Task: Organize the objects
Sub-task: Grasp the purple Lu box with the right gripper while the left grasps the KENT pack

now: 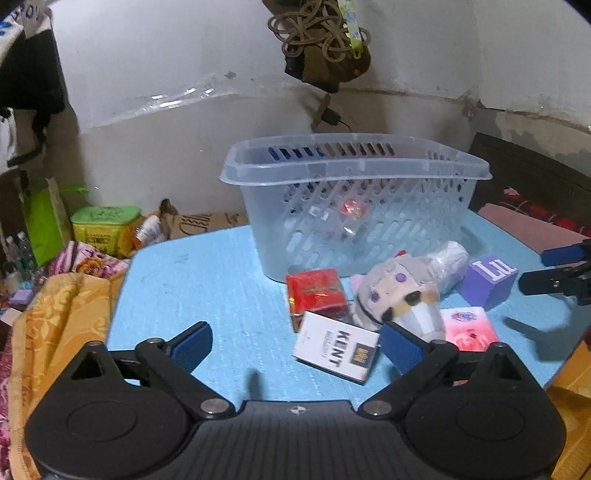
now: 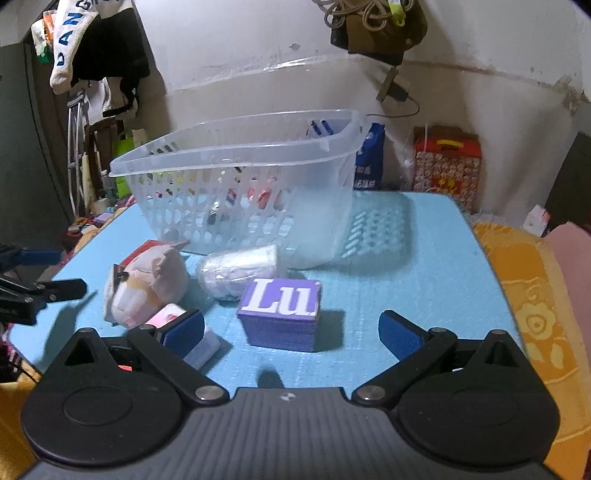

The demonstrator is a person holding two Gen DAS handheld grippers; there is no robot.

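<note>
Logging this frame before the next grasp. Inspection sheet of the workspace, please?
Surface: blue mat, bare on its left half.
Job's things: clear slotted basket upright at the back, small items inside; in front of it red box, white KLINT box, plush toy, wrapped roll, purple box, pink box.
Clutter: bags and boxes beyond the mat.
Grippers: left gripper jaws wide, KLINT box between them, untouched; right gripper jaws wide around the purple box, not touching.
Cables: coiled cord hanging on the wall.
Surroundings: white wall, patterned yellow blanket.
</note>
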